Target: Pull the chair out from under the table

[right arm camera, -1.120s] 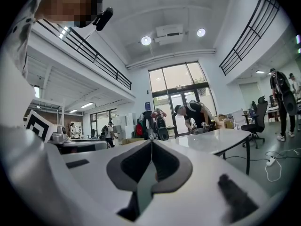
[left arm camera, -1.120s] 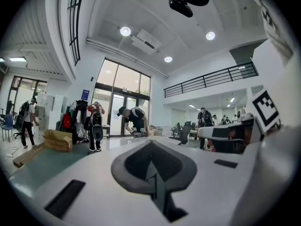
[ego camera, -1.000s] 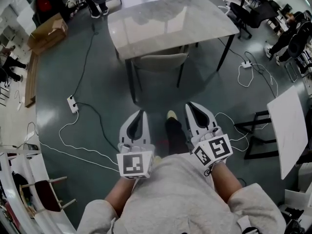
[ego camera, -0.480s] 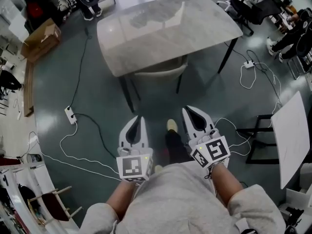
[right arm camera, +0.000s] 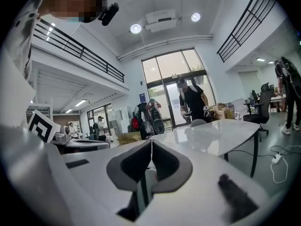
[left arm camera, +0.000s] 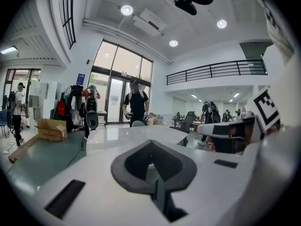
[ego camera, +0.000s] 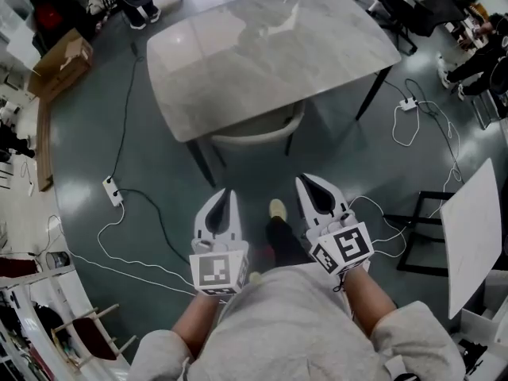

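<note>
A pale grey chair is tucked under the marble-topped table; only the curved top of its back shows past the near edge. My left gripper and right gripper hang side by side in front of me, both shut and empty, a good stretch short of the chair. The left gripper view has the closed jaws aimed at the tabletop. In the right gripper view the closed jaws point at the same table. The chair's seat and legs are mostly hidden.
Cables and a power strip lie on the floor at the left, another strip at the right. A white panel on a black frame stands right. A cardboard box sits far left. People stand beyond the table.
The table and chair have come nearer and lower in the head view as I walked towards them. Both grippers stayed shut, side by side.
</note>
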Demonstrator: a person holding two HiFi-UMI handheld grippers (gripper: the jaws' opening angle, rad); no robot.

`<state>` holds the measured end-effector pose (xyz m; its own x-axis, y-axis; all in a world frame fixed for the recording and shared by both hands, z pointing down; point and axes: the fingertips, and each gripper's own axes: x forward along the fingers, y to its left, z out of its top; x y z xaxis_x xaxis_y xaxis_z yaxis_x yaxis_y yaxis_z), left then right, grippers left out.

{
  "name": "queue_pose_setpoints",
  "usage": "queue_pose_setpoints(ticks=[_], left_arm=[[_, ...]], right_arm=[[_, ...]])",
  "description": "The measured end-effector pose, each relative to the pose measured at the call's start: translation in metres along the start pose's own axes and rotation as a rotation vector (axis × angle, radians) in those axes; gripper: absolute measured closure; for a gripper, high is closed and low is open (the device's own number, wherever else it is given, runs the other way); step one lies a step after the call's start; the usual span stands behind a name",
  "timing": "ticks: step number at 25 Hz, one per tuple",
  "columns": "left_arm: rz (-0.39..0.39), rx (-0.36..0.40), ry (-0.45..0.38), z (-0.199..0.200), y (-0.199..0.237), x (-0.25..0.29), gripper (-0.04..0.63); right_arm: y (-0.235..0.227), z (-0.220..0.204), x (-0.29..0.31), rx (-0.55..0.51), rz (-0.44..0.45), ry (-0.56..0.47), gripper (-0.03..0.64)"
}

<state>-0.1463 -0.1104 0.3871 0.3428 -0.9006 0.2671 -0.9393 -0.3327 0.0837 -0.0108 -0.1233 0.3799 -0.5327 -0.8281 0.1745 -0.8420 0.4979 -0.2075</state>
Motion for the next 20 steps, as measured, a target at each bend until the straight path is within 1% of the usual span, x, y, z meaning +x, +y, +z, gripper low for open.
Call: queue_pose_setpoints(ticks=[5,7,11,16,20], left_arm=[[0.013,-0.009,0.028,0.008,-0.001,0.041,0.581],[0.015,-0.015,0.041,0.011,-0.003,0.057,0.581],[0.024,-0.017,0.041,0.021,-0.013,0.085,0.581],[0.063,-0.010,0.058,0.028,-0.003,0.110,0.581],[0.090,0.001,0.076,0.031,0.002,0.123,0.582]], right_arm=[[-0.034,0.009,0.026,0.018,0.012,0.013,0.592],[-0.045,0.013,0.038,0.023,0.028,0.021,0.592],[-0.068,0.017,0.057,0.023,0.063,0.043,0.592],[-0.081,0.029,0.084,0.002,0.112,0.038,0.592],[-0.095,0.035,0.099,0.007,0.132,0.040,0.592]])
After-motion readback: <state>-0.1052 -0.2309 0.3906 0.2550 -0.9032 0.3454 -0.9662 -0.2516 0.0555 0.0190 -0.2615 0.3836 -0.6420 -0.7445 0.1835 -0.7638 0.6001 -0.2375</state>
